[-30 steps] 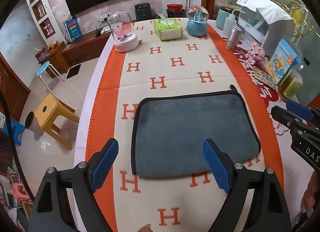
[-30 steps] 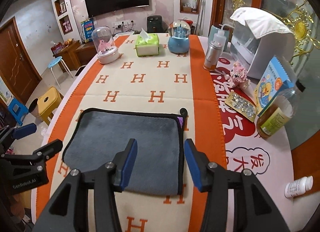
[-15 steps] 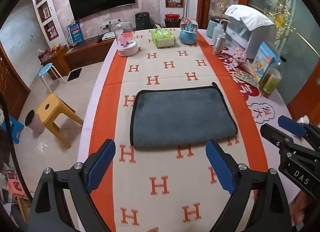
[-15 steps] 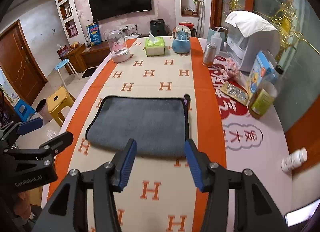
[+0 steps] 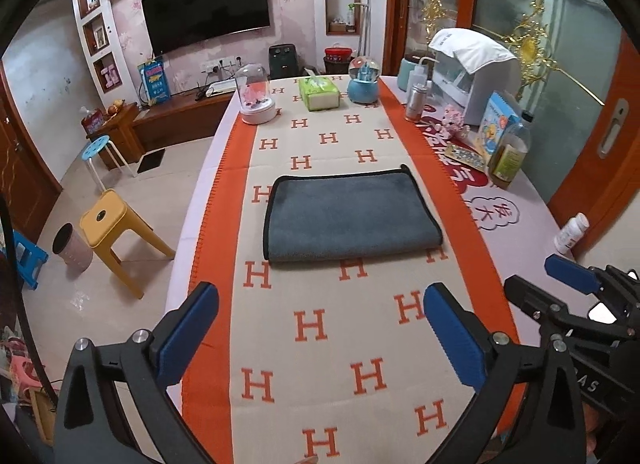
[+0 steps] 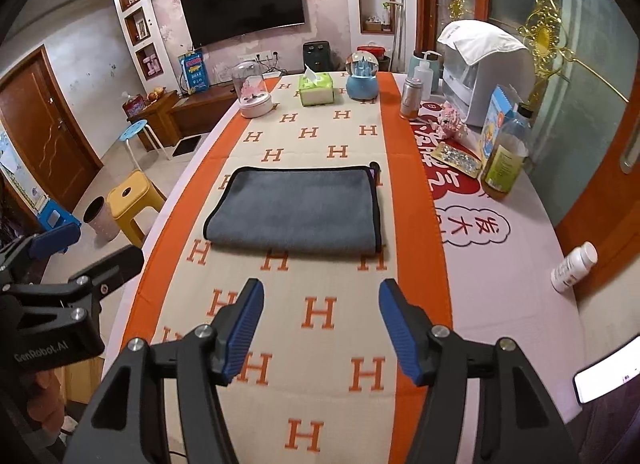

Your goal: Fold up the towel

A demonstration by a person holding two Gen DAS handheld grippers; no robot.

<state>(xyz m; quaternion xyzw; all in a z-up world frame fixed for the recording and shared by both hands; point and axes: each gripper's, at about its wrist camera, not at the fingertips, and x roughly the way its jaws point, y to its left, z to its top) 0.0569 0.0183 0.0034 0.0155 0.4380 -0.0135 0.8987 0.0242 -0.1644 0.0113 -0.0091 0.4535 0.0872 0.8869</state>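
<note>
The towel [image 5: 348,216] is lying folded on the desk [image 5: 520,232], both hand-held grippers, left [image 5: 320,328] and right [image 6: 320,328], hovering spread and empty nearer than it, seemingly finished.

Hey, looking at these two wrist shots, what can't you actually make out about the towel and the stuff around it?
- Towel: how many layers are folded; both views show only its top face.
- White bottle, right wrist view: label too small to read.
- Phone, right wrist view: cut off by the frame edge.
- Right hand-held gripper: its handle and the holding hand are out of frame.
</note>
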